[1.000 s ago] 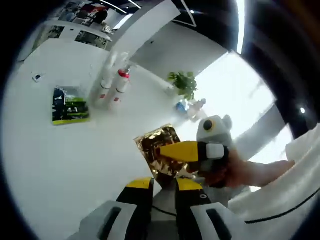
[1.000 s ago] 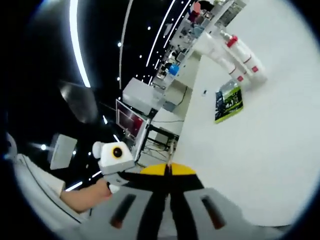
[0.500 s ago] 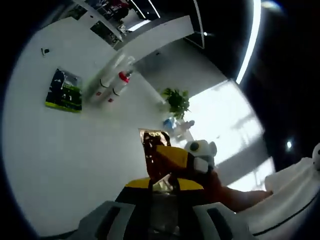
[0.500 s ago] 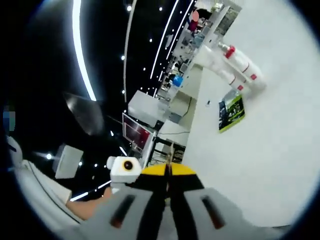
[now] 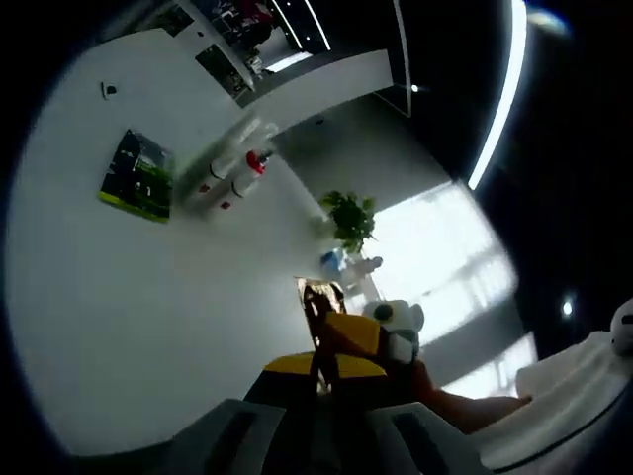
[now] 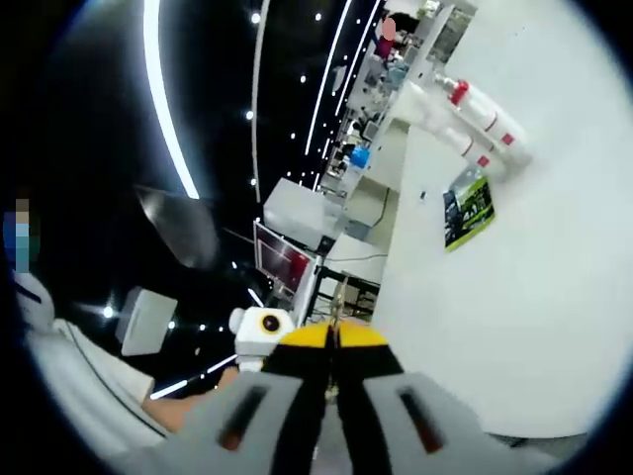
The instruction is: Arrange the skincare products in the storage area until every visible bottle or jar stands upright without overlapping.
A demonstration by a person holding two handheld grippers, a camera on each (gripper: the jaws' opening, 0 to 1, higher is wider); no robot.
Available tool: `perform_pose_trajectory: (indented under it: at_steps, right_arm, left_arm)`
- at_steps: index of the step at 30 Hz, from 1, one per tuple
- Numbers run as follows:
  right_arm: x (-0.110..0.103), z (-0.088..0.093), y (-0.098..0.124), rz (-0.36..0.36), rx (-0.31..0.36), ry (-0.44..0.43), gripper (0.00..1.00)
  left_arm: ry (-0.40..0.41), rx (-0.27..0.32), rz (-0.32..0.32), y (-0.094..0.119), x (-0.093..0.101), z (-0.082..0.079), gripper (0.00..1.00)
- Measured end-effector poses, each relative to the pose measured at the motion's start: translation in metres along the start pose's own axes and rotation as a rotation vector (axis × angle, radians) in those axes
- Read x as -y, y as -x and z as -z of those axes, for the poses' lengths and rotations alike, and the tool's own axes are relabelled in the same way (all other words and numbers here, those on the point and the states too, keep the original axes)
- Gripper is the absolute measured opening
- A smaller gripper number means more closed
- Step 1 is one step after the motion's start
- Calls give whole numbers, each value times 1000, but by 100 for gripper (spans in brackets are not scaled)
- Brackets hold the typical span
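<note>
Two white bottles with red caps [image 5: 235,168] [image 6: 477,117] lie side by side on the far part of the white table [image 5: 129,317]. A gold foil packet [image 5: 318,299] is held up close to me, seen nearly edge-on. Its lower edge runs into the closed yellow tips of my left gripper [image 5: 321,364]. My right gripper [image 5: 334,329] comes in from the right with its yellow jaw across the packet. In the right gripper view, my right gripper [image 6: 334,336] is shut, and a thin gold sliver of the packet [image 6: 336,297] rises from its tips.
A green and black sachet [image 5: 138,178] [image 6: 467,211] lies flat near the bottles. A potted plant [image 5: 348,218] stands past the table's far edge. A monitor [image 6: 282,262] and shelves sit beyond the table's side edge. A hand [image 5: 450,408] holds the right gripper.
My left gripper's jaws, open a second ago, have shut at the gold packet's lower edge. Both views have tilted and shifted with the hands; the bottles and sachet lie as before.
</note>
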State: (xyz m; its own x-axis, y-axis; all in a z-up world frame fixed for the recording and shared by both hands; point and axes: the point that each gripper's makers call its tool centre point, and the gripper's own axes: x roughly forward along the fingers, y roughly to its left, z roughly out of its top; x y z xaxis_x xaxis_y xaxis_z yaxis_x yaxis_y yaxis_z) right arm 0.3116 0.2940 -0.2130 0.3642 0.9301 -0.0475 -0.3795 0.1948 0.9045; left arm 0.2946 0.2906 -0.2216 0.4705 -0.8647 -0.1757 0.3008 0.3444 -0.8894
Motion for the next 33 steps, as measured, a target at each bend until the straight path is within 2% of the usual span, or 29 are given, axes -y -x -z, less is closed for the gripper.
perform_pose_trajectory:
  at_steps: [1,5,9,12,14,15,18,20,24,29,30,33]
  right_arm:
    - [-1,1,0,-7,-3,4,3]
    - [0,-1,3,1,6,18,11]
    - [1,-4,9,-2,13,-4,9]
    - [-5,-1,12,-24,-3,-1,3]
    - [-6,-2,12,-25,2,23,2]
    - [-8,-3,13,-40,6,3,2]
    - [-8,-5,15,-50,16,-2,2]
    - [-10,-3,15,-68,2,-5,2]
    - [-11,-4,19,-82,-9,8,3]
    - [-2,-12,34,-86,-52,48,6]
    - [-1,-8,39,-100,-104,67,5]
    - [3,-7,43,-126,-141,68,3]
  left_arm:
    - [20,-4,12,1,3,2,3]
    - [-11,-2,24,6,6,4,1]
    - [-30,-51,29,9,7,12,1]
    - [-20,-62,41,9,8,14,1]
    - [5,-57,47,9,9,15,1]
    - [16,-54,50,9,10,14,2]
    - [3,-22,33,7,9,11,8]
    - [5,-22,37,1,15,14,9]
    - [-9,-16,35,-5,19,17,1]
    - [22,-5,-2,-18,21,24,1]
    - [25,-10,-14,-21,21,28,1]
    - [40,4,-40,-26,20,34,1]
